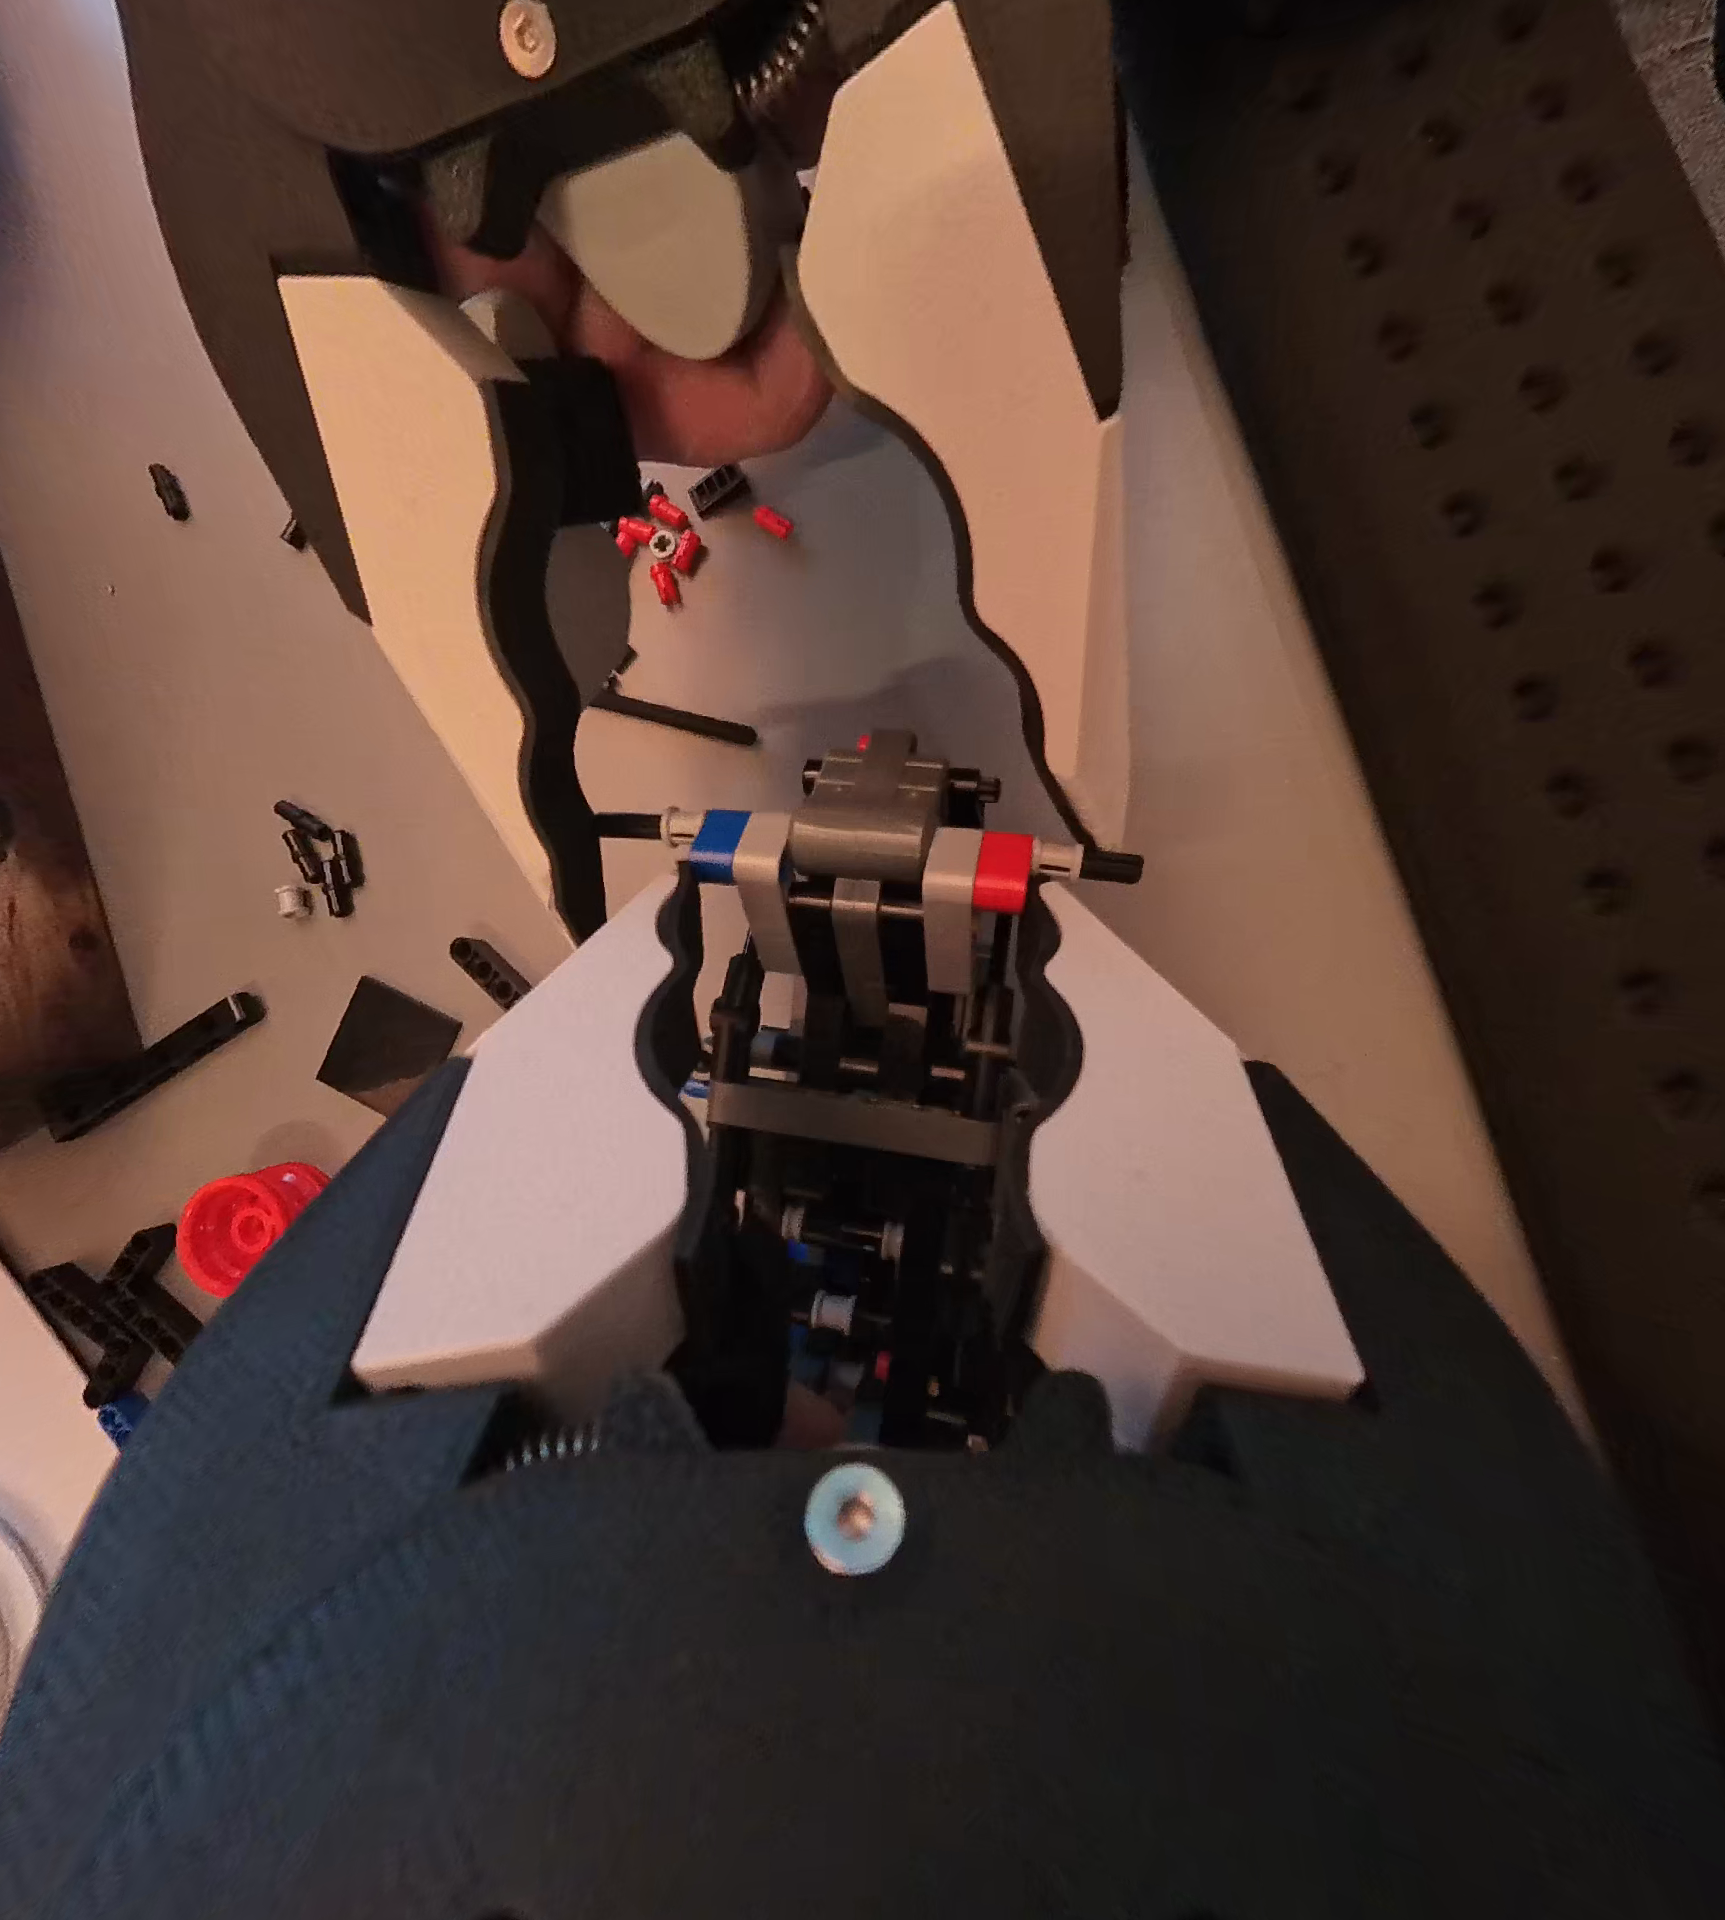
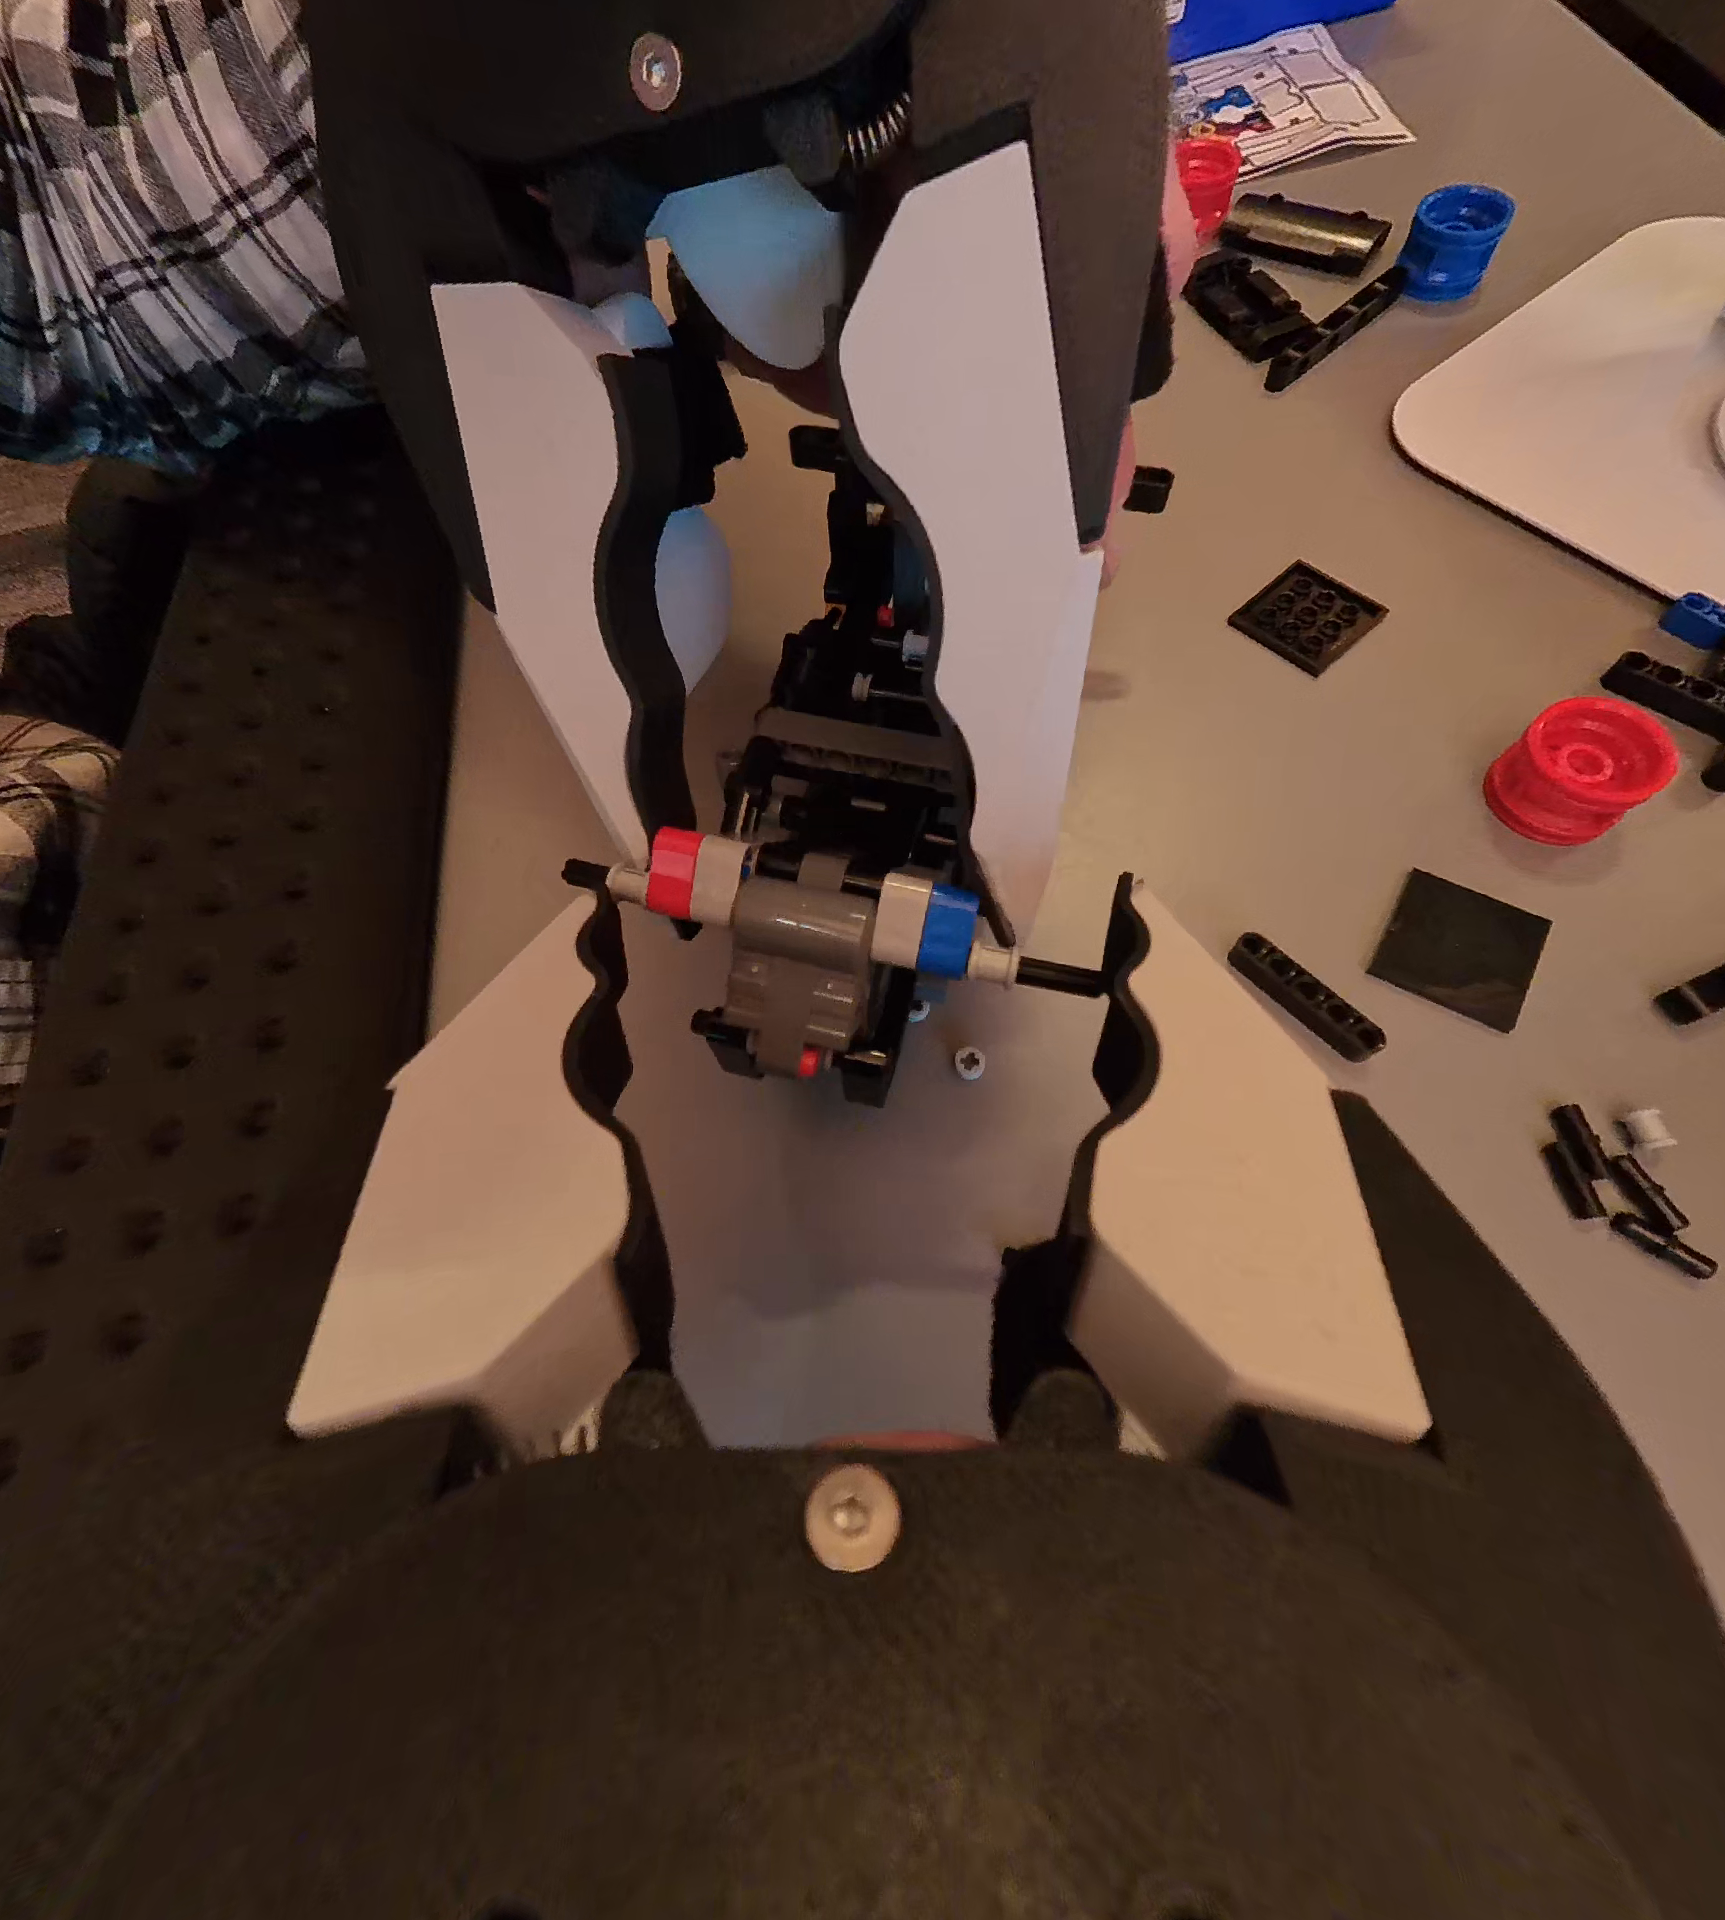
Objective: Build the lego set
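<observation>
- The left gripper (image 1: 863,1039) is clamped on the lego assembly (image 1: 863,1039). Its two white fingers (image 1: 567,1122) press the dark chassis from both sides, and the wavy black pads seat against the frame.
- Judged purpose: this grip fixes the model so that the free end can be worked on without the model turning.
- The right gripper (image 2: 858,997) stands spread and holds nothing. In the right wrist view its fingers (image 2: 484,1164) flank the near end of the model; the finger at 3 o'clock lies just beside the black axle tip (image 2: 1066,975), though contact cannot be told.
- Judged purpose: the spread stance suits an approach to the cross axle or the grey block, not a hold.
- Location: the assembly sits between the two facing grippers, over the grey table (image 2: 1253,831). Whether it rests on the table cannot be told.
- Long axis: in the left wrist view it runs from 6 o'clock, deep inside the left gripper, to 12 o'clock, toward the right gripper.
- The free end carries the grey block (image 1: 868,821). A cross axle runs from 9 to 3 o'clock, with a blue bush (image 1: 721,836) and a red bush (image 1: 1003,864).
- Outward, loose parts lie on the table: a red wheel hub (image 2: 1580,769) at 3 o'clock in the right wrist view, black beams (image 2: 1305,995), black pins (image 2: 1627,1195) and a black square plate (image 2: 1307,617).
</observation>
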A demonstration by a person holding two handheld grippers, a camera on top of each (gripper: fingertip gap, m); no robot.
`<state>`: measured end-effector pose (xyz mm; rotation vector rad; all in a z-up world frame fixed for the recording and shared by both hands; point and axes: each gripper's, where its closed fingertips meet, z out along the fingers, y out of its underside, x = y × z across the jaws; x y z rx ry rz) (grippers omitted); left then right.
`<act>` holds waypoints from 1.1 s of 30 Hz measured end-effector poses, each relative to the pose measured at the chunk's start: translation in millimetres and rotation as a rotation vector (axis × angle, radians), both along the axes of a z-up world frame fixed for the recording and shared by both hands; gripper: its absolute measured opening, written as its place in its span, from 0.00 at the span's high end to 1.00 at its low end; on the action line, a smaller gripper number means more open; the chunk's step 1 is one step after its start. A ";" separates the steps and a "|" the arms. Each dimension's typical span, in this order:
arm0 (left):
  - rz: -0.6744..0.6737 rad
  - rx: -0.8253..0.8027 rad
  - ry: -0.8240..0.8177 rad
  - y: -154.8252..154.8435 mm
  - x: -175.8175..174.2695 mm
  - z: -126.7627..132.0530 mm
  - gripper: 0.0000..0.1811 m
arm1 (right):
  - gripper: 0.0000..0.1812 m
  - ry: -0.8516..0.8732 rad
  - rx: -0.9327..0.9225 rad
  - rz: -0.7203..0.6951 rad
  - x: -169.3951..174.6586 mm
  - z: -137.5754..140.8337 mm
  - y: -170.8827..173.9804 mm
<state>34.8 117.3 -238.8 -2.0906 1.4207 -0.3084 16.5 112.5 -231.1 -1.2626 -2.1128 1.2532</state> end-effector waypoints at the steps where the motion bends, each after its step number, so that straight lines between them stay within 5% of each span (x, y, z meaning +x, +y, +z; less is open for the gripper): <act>1: 0.004 0.000 0.003 -0.1 -0.6 0.2 0.68 | 0.49 0.005 0.000 -0.002 -0.4 0.5 0.3; 7: 0.051 0.001 0.059 -2.5 -12.2 -3.2 0.58 | 0.52 0.008 -0.002 0.004 4.1 -1.6 2.9; 33: 0.163 0.096 0.304 -19.0 -57.4 -25.4 0.60 | 0.63 -0.028 0.070 0.109 14.0 -28.7 -18.8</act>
